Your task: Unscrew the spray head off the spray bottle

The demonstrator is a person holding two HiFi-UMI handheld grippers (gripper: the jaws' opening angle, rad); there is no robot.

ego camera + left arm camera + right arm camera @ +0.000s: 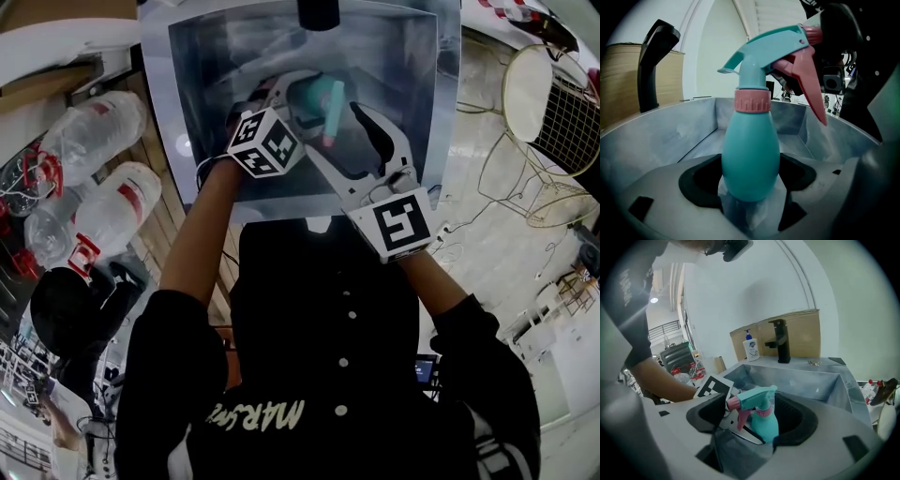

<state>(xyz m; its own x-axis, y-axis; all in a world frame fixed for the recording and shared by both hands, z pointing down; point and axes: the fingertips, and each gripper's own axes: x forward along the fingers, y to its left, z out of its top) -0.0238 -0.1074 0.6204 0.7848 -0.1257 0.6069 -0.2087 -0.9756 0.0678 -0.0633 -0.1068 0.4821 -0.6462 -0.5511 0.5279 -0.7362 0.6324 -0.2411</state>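
Note:
A teal spray bottle (751,154) with a pink collar (752,101), a teal spray head (773,47) and a pink trigger (811,89) stands upright over a grey sink. My left gripper (750,197) is shut on the bottle's lower body. In the head view the spray bottle (319,101) sits between both tools above the basin. My right gripper (752,420) is open, its black pads wide apart on either side of the spray head (754,399) without touching it. The left gripper's marker cube (712,386) shows just left of the bottle.
The sink basin (202,66) lies under both grippers, with a black faucet (780,347) at its far rim. A soap dispenser (751,348) and a cardboard panel (797,331) stand behind it. Large water jugs (94,131) lie at the left, a wire chair (553,112) at the right.

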